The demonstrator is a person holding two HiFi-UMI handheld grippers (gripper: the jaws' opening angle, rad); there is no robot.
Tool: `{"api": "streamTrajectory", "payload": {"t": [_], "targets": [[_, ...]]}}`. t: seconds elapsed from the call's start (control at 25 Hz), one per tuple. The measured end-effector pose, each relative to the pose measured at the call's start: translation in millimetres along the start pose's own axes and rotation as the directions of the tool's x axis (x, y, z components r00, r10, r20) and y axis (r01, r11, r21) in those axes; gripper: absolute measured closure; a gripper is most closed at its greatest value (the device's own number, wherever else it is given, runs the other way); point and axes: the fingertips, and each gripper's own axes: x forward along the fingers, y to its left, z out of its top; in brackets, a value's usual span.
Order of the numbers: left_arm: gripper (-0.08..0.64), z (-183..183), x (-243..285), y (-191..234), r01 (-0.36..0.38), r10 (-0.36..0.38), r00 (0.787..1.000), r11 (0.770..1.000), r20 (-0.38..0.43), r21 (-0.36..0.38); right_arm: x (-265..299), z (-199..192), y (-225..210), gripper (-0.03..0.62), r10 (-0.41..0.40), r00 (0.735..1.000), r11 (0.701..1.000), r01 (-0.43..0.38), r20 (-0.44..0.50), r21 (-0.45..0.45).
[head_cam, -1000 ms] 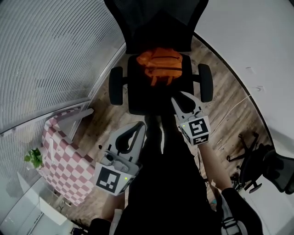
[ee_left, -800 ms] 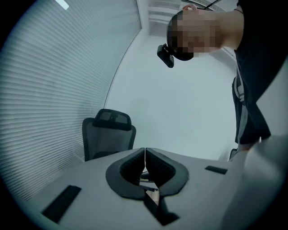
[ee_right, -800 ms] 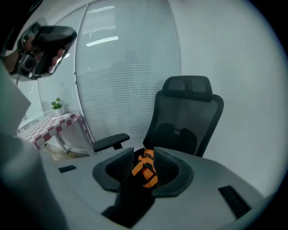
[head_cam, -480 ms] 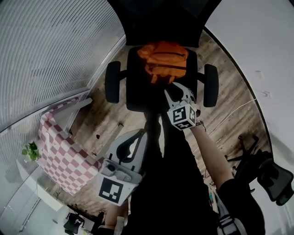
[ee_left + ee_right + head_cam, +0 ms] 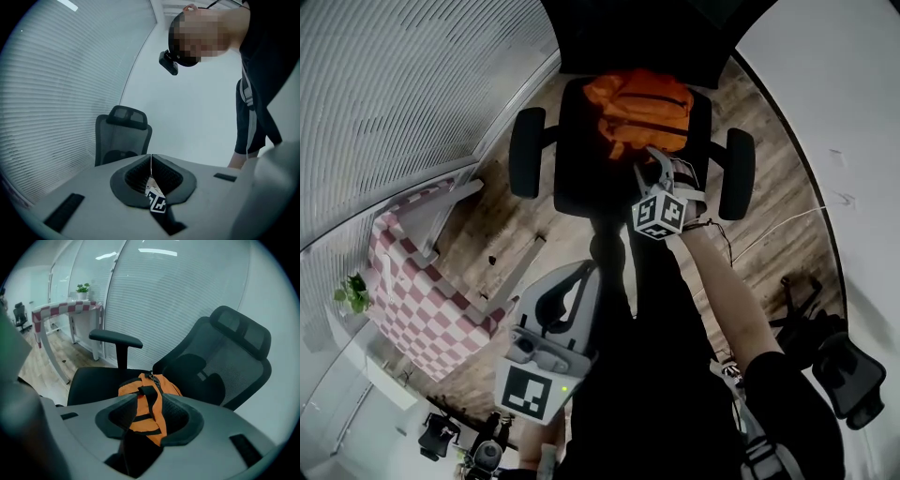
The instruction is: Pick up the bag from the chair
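My spread right gripper (image 5: 149,400) frames the soft orange fabric bag (image 5: 143,423) on the black office chair (image 5: 93,380); I'd pinch its black strap (image 5: 151,391). My left gripper (image 5: 151,159) is pressed together.

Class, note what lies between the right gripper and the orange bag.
Nothing: the right gripper view shows the bag straight ahead of the open right gripper.

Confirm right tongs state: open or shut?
Open. The right tongs have their jaws apart, and the orange bag on the chair shows through the gap; nothing is clamped yet.
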Motion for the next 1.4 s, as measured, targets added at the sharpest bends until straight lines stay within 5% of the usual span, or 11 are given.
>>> {"api": "streamTrajectory", "payload": {"t": [0.2, 0.52, 1.0, 1.4], "targets": [[0.528, -6, -3, 4, -0.023, 0.023, 1.0, 1.0, -0.014, -0.013, 15, -5, 1, 0.431, -0.024, 1.0, 0.998, 0.023, -0.02, -0.064], [0.528, -1, 1, 5, -0.035, 0.035, 0.999, 0.999, -0.009, -0.002, 13, 1, -2, 0.553, -0.058, 0.998, 0.996, 0.057, -0.015, -0.067], [0.528, 8, -6, 0, -0.036, 0.035, 0.999, 0.999, 0.022, 0.018, -12, 16, -19, 0.569, -0.088, 0.996, 0.996, 0.088, 0.007, 0.004], [0.528, 23, -23, -5, -0.074, 0.072, 0.995, 0.997, 0.073, 0.031, -49, 50, -74, 0.571, -0.133, 0.989, 0.983, 0.123, 0.069, 0.139]]}}
